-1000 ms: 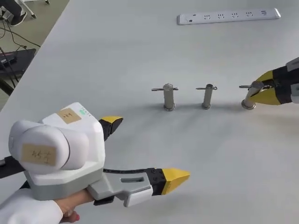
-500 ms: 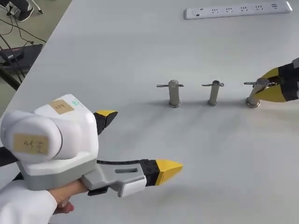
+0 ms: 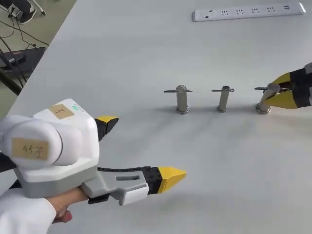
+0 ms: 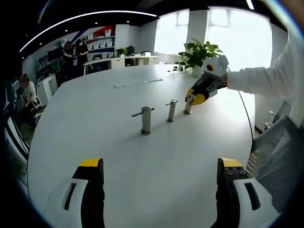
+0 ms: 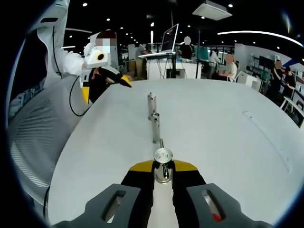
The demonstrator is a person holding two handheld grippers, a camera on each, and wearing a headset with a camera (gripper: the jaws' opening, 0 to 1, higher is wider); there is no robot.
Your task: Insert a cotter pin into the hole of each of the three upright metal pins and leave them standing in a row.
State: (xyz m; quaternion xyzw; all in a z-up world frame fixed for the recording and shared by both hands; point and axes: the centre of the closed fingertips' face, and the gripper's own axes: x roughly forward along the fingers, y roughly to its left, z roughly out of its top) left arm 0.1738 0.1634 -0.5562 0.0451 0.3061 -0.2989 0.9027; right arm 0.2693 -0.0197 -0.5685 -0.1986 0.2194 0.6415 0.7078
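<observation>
Three metal pins stand upright in a row mid-table on the white table (image 3: 146, 48): the left pin (image 3: 182, 101), the middle pin (image 3: 223, 100) and the right pin (image 3: 263, 105). Each is a short, shiny steel post with a wider foot and a thin cotter pin (image 3: 171, 90) crosswise through its top. The right gripper (image 3: 273, 92) is clamped on the right pin's head. The left gripper (image 3: 144, 147) hovers near the person, its jaws spread wide and holding nothing. A power strip (image 3: 248, 12) lies far back.
</observation>
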